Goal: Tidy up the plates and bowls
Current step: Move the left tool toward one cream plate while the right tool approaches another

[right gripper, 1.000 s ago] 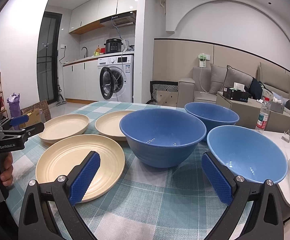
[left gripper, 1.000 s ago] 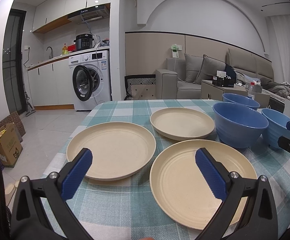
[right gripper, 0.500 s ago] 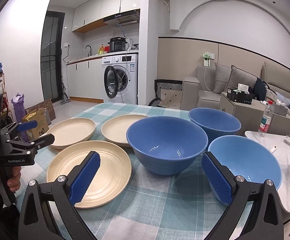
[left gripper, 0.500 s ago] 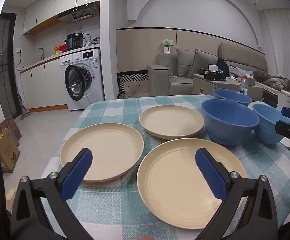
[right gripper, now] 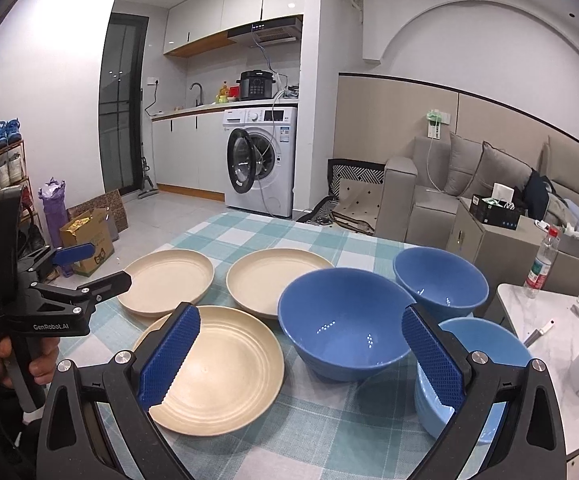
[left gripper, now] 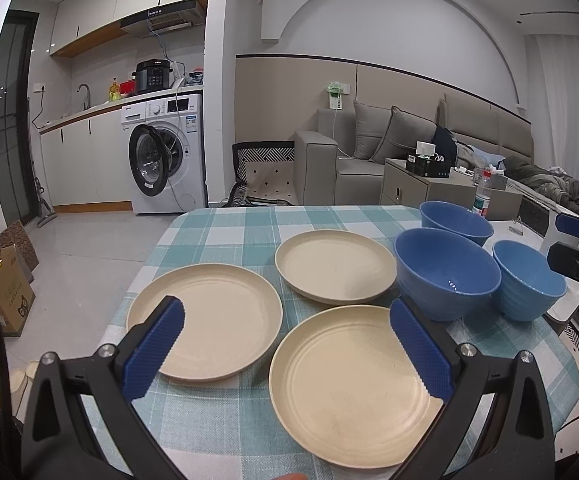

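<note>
Nothing is organized yet, as far as I can judge: every dish lies single on the checked teal-and-white tablecloth (left gripper: 225,236), and no stack is started.

From left to right, there is first the round cream plastic plate at the left edge (left gripper: 205,322), then the cream plate nearest the camera (left gripper: 353,384), and behind it the smaller cream plate (left gripper: 335,266). After them come the large dark-blue bowl (left gripper: 445,280), the dark-blue bowl at the back (left gripper: 455,222) and the light-blue ribbed bowl (left gripper: 529,280) at the right edge.

All three plates and all three bowls are left to gather.

The left gripper (left gripper: 285,350) hangs above the near plates with its jaws wide apart, holding and touching nothing. The right gripper (right gripper: 301,356) is also wide open and empty, above the large bowl.
</note>
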### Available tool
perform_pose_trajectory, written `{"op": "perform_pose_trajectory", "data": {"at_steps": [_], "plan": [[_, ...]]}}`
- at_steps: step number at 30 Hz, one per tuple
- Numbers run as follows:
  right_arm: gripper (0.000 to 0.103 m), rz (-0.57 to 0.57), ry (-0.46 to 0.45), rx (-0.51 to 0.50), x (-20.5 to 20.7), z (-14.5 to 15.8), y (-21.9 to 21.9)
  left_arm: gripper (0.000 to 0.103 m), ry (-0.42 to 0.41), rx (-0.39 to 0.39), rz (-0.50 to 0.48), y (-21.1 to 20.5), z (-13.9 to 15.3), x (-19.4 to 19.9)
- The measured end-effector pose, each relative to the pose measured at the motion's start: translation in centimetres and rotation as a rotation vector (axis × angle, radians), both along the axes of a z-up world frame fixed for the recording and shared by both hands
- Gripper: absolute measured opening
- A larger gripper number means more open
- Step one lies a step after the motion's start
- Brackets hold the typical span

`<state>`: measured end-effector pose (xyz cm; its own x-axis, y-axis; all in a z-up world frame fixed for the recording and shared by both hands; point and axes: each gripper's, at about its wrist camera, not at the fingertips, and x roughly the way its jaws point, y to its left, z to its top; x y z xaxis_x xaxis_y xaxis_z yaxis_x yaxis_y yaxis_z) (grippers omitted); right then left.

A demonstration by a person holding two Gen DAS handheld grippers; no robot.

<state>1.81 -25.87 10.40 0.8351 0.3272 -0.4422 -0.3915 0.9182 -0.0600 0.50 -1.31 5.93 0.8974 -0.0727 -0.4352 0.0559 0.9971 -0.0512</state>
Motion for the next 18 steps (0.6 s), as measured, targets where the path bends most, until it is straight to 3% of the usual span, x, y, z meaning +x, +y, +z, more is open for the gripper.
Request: {"op": "perform_pose_trajectory", "data": {"at_steps": [9,18], "plan": [[0.103,0.023,0.032,0.006,1.4,3.1,0.8,0.103,0.015,0.007,0.01,0.2,1.8,1.1],[0.103,0.037,0.068,-0.003,3.3,3.9,1.9,0.103,0.034,0.011,0.018,0.5,2.5,2.6]]}}
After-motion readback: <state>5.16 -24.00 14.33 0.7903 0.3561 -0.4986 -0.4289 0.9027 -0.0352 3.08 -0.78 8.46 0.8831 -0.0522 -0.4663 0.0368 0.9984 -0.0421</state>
